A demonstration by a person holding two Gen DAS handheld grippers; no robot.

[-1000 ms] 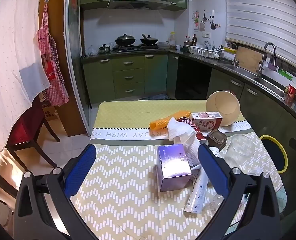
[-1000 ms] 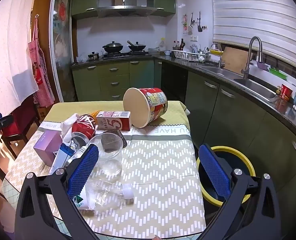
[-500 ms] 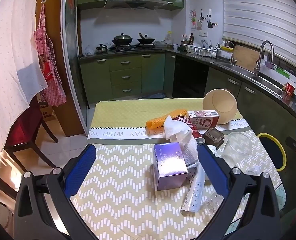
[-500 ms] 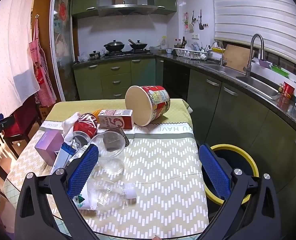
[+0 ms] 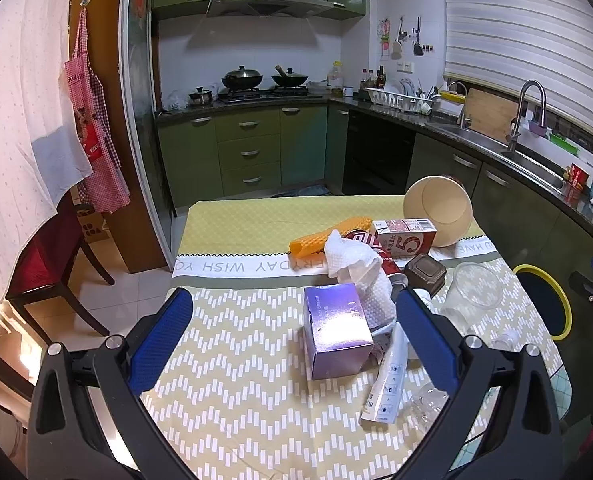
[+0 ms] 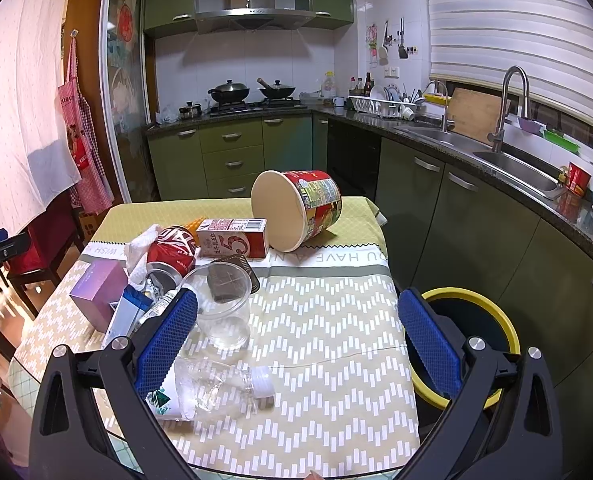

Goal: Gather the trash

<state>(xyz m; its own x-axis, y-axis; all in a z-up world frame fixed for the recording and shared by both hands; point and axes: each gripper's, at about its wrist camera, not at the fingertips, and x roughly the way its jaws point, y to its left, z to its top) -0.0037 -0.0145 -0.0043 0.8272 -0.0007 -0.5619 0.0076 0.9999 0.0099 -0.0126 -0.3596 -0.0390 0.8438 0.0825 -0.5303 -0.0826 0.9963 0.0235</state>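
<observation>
Trash lies piled on the table (image 5: 232, 392): a purple box (image 5: 336, 330) (image 6: 96, 286), crumpled white tissue (image 5: 354, 264), a red soda can (image 6: 172, 250), a milk carton (image 6: 232, 238) (image 5: 404, 236), a tipped noodle tub (image 6: 296, 210) (image 5: 438, 210), a clear cup (image 6: 224, 308) (image 5: 472, 294), a crushed clear bottle (image 6: 212, 388) and a flat white-blue carton (image 5: 388, 384). My left gripper (image 5: 294, 340) is open above the near table, the purple box between its fingers' lines. My right gripper (image 6: 296, 340) is open over the table's right part, holding nothing. A yellow-rimmed bin (image 6: 472, 340) (image 5: 544, 304) stands beside the table.
Green cabinets (image 6: 456, 216), a sink (image 6: 512, 160) and counter run along the right and back. A red chair (image 5: 52, 264) stands left of the table. An orange cloth (image 5: 324, 236) and a dark plastic container (image 5: 424, 274) also lie in the pile.
Both grippers have drifted slightly; the pile sits a little lower and closer in both views. Nothing was taken hold of.
</observation>
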